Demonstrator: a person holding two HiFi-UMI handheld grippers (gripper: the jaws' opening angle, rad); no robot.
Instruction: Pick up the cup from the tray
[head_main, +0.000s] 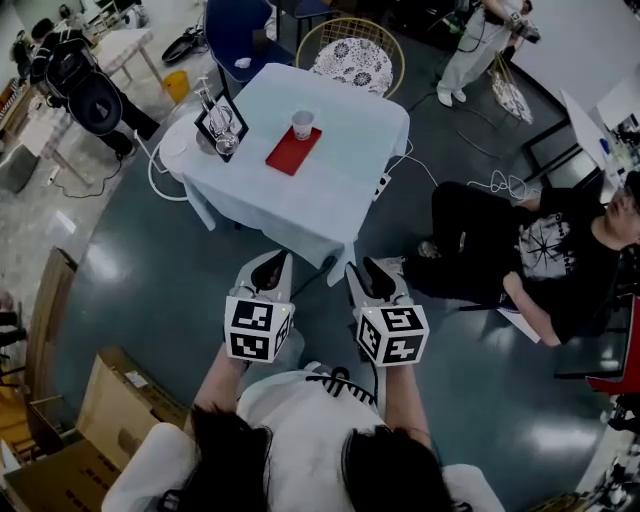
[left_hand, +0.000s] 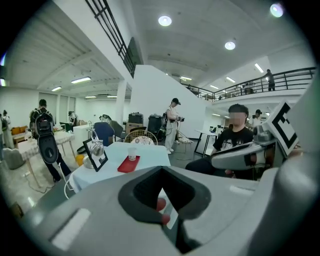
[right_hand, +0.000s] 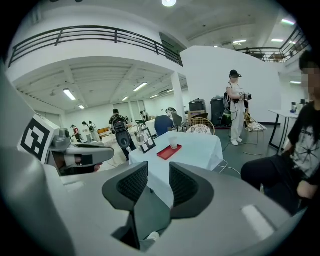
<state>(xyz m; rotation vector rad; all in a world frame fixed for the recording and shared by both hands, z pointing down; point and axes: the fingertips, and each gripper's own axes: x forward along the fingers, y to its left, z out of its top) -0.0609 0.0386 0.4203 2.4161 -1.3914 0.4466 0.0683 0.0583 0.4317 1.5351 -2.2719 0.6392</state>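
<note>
A clear cup (head_main: 302, 124) stands upright on a red tray (head_main: 290, 153), on a table (head_main: 330, 190) under a pale cloth. Both grippers hover over the floor short of the table's near edge, well away from the cup. My left gripper (head_main: 268, 272) points toward the table; in the left gripper view its jaws (left_hand: 161, 172) show a narrow gap with nothing in it, and the cup (left_hand: 132, 152) is far ahead. My right gripper (head_main: 375, 280) is beside it. Its jaws (right_hand: 158, 172) stand apart and empty, with cup (right_hand: 173, 142) and tray (right_hand: 169, 151) beyond them.
A black stand with glassware (head_main: 221, 125) sits at the table's left side. A seated person in black (head_main: 540, 250) is close on the right. A wicker chair (head_main: 350, 55) and a blue chair (head_main: 235, 35) stand behind the table. Cables (head_main: 160, 180) and cardboard boxes (head_main: 110, 410) lie on the left.
</note>
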